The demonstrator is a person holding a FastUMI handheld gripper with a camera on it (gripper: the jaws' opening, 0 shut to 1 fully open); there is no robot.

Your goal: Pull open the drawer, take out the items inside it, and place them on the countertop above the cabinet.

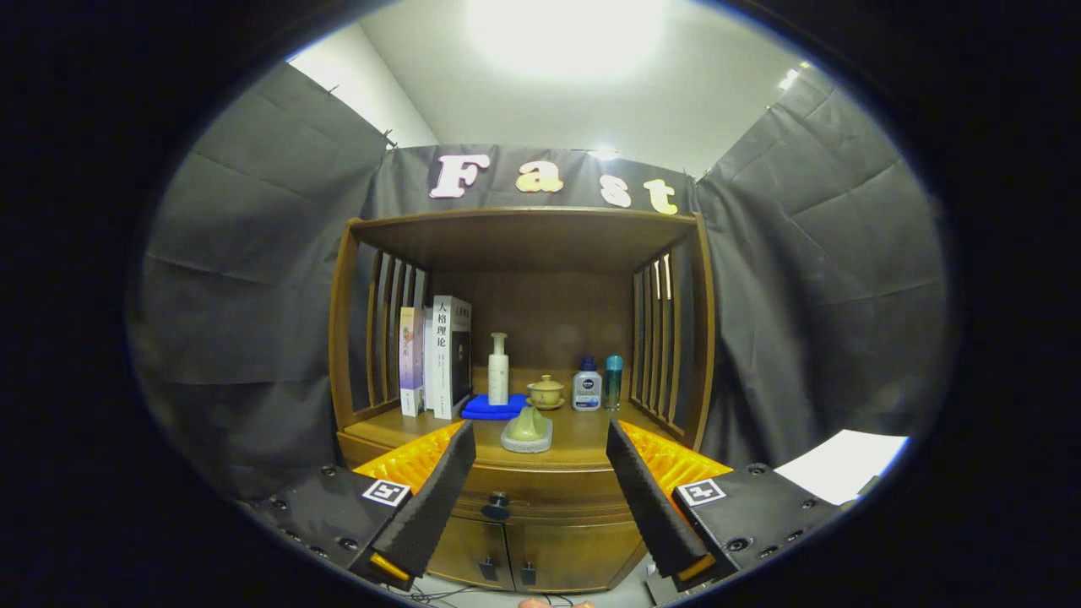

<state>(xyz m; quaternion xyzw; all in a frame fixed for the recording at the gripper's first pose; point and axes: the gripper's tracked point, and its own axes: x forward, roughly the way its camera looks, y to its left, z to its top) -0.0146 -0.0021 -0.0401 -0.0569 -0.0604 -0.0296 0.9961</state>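
hand-held gripper (pixel 540 439) agape, drawer (pixel 540 496) closed

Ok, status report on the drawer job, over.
Gripper open, jaws wide, empty. Drawer shut, knob between the jaws, beyond them. Nothing blocking.

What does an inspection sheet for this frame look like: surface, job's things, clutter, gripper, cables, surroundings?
Surface: wooden countertop under a slatted hutch, partly bare at the front.
Job's things: drawer looks closed, dark knob between the fingers; contents hidden.
Clutter: books, pump bottle on blue cloth, lidded cup, two small bottles, green piece on a dish.
Gripper: gripper open, fingers spread, short of the knob, holding nothing.
Cables: thin wires on the floor.
Surroundings: black cloth walls, white sheet at right.
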